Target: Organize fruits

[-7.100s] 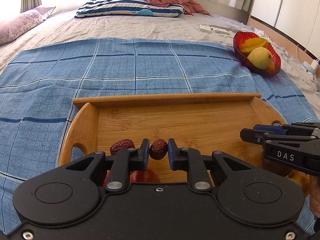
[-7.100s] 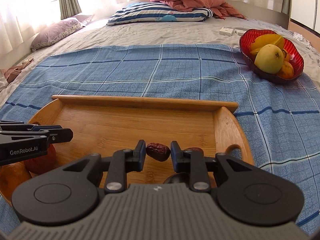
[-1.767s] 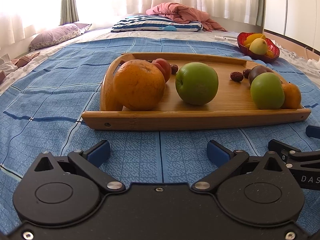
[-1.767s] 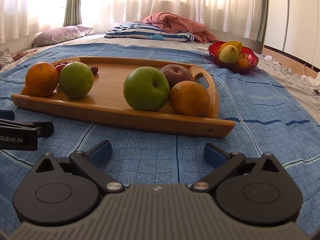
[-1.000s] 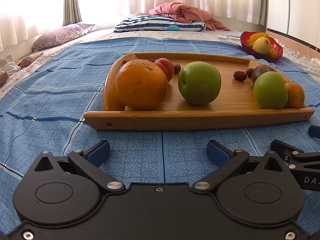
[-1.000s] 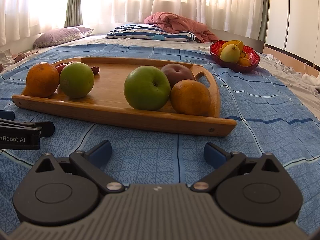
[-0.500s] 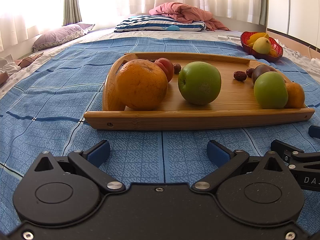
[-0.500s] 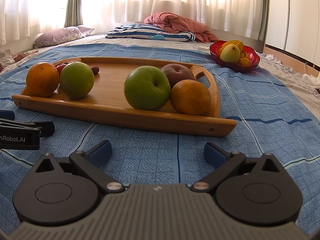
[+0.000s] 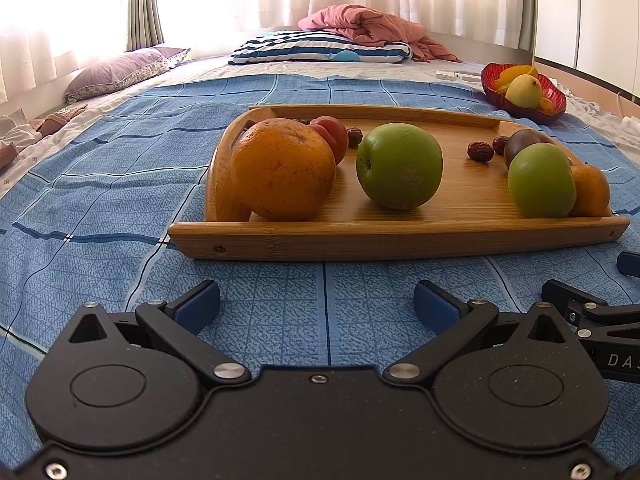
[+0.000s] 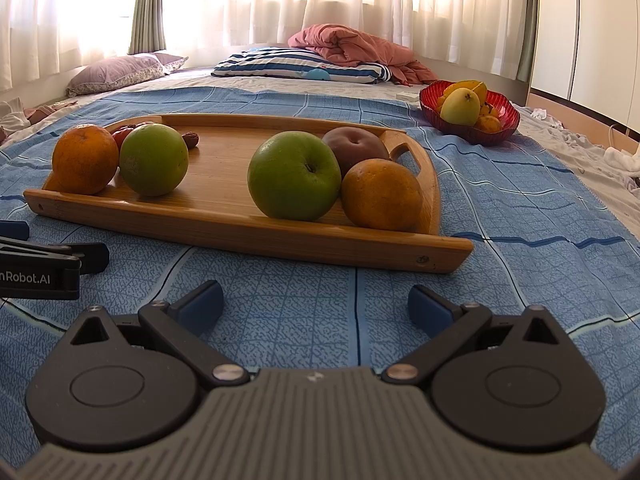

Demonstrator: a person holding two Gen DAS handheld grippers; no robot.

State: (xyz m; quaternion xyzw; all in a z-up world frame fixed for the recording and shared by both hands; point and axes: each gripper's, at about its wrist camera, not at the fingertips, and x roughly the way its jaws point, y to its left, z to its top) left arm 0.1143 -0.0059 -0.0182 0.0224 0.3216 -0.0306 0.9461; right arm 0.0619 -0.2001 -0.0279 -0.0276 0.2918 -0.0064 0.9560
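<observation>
A: Item one, the tray?

B: Wooden tray (image 9: pixel 384 240), centre of the left view, lying on the blue checked cloth (image 9: pixel 100 184) on the bed. At its left end: an orange (image 9: pixel 282 168) against the handle, a red fruit (image 9: pixel 332 136) behind it, a dried date (image 9: pixel 354 136) just beside that. A green apple (image 9: pixel 400 165) stands near the middle.

A: The right end?

B: Second green apple (image 10: pixel 294 176) touching a second orange (image 10: pixel 382 194), a dark purple fruit (image 10: pixel 354 144) behind both. Two more dates (image 9: pixel 480 151) show in the left view, between the two apples.

A: Elsewhere on the bed?

B: Red bowl (image 10: pixel 472 130) of yellow fruit, upper right of the frame, well apart from the tray. Striped pillow (image 10: pixel 296 66) and pink quilt (image 10: pixel 348 50) at the top.

A: Claws?

B: Left claw (image 9: pixel 318 306), released, fingers spread wide, empty, low over the cloth just before the tray's near edge. Right claw (image 10: pixel 316 304), likewise released and empty, beside it.
</observation>
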